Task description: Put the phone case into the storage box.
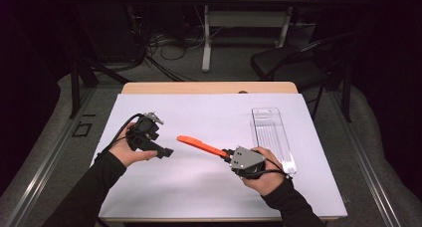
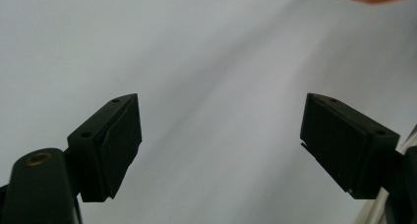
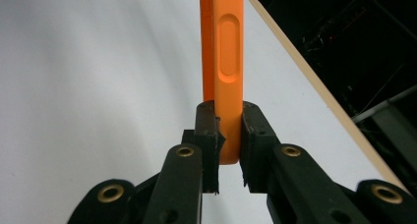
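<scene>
The right gripper (image 1: pixel 225 154) is clamped tight on one end of the orange tool (image 1: pixel 200 145), holding it out over the middle of the white mat (image 1: pixel 199 187), pointing toward the left gripper (image 1: pixel 166 151). The left one hangs over the mat just short of the tool's free tip, jaws wide apart with nothing between them. A clear tray (image 1: pixel 271 137) lies on the mat beside the right hand (image 1: pixel 266 177).

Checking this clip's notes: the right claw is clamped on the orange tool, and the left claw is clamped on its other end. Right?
Not quite. The left claw is open with nothing between its jaws, as the left gripper view shows. The right claw is indeed clamped on the orange tool.
</scene>
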Action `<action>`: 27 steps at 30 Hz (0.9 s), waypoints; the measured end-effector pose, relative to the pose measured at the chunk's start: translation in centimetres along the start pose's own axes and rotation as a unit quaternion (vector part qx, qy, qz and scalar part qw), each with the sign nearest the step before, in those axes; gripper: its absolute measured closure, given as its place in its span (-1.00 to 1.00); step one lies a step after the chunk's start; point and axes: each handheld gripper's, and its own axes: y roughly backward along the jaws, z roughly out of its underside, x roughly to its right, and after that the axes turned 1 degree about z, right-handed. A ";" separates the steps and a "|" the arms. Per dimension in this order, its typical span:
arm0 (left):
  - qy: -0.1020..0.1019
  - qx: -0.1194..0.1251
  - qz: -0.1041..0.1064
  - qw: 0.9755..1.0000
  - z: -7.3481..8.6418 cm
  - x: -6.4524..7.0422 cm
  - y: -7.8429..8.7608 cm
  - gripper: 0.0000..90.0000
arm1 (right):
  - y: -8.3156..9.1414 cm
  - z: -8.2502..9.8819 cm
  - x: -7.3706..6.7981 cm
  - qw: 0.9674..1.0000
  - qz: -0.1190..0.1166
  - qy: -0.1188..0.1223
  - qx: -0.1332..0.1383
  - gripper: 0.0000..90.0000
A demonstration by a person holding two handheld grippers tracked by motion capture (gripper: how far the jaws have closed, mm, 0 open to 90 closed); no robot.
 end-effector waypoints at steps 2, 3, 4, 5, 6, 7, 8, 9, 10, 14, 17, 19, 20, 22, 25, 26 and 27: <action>-0.002 0.003 0.002 1.000 0.0 0.1 -0.1 -0.64 | 0.0 0.1 0.2 1.000 -0.005 -0.022 0.004 0.79; -0.002 0.004 0.003 1.000 0.0 0.2 -0.1 -0.63 | 0.0 0.2 0.3 0.999 -0.008 -0.031 0.007 0.79; -0.005 0.005 0.003 1.000 0.0 0.2 -0.2 -0.62 | 0.0 0.3 0.4 0.999 -0.009 -0.039 0.008 0.79; -0.006 0.008 0.004 1.000 0.0 0.3 -0.2 -0.62 | 0.0 0.4 0.5 0.999 -0.012 -0.051 0.012 0.79; -0.005 0.010 0.005 1.000 -0.1 0.4 -0.2 -0.62 | 0.0 0.4 0.6 0.998 -0.014 -0.060 0.012 0.79; -0.006 0.012 0.006 1.000 -0.1 0.4 -0.3 -0.62 | 0.0 0.5 0.7 0.997 -0.016 -0.068 0.015 0.79; -0.005 0.014 0.007 1.000 -0.1 0.5 -0.4 -0.62 | 0.0 0.5 0.8 0.997 -0.017 -0.076 0.015 0.79; -0.005 0.016 0.008 1.000 -0.1 0.5 -0.4 -0.62 | 0.0 0.6 0.9 0.996 -0.019 -0.082 0.016 0.79; -0.007 0.018 0.008 1.000 -0.2 0.6 -0.5 -0.62 | 0.0 0.7 1.0 0.996 -0.022 -0.089 0.020 0.79; -0.004 0.034 0.016 0.999 -0.3 0.7 -0.8 -0.62 | -0.1 0.9 1.2 0.993 -0.032 -0.109 0.025 0.79; -0.001 0.048 0.025 0.999 -0.5 0.9 -1.2 -0.61 | -0.1 1.0 1.3 0.992 -0.035 -0.122 0.025 0.79; -0.001 0.054 0.032 0.998 -0.6 1.1 -1.4 -0.61 | -0.1 1.1 1.4 0.990 -0.039 -0.133 0.030 0.79; -0.003 0.058 0.036 0.998 -0.7 1.1 -1.5 -0.61 | -0.1 1.2 1.4 0.989 -0.041 -0.139 0.030 0.79; -0.002 0.065 0.046 0.997 -0.8 1.2 -1.6 -0.61 | -0.1 1.3 1.5 0.988 -0.042 -0.148 0.033 0.79; -0.001 0.081 0.055 0.995 -1.0 1.4 -1.6 -0.61 | -0.1 1.5 1.6 0.985 -0.044 -0.162 0.037 0.79; -0.002 0.087 0.054 0.995 -1.0 1.5 -1.6 -0.61 | -0.1 1.6 1.7 0.984 -0.044 -0.165 0.039 0.79; -0.004 0.091 0.050 0.995 -1.1 1.6 -1.7 -0.61 | -0.1 1.7 1.7 0.984 -0.047 -0.169 0.041 0.79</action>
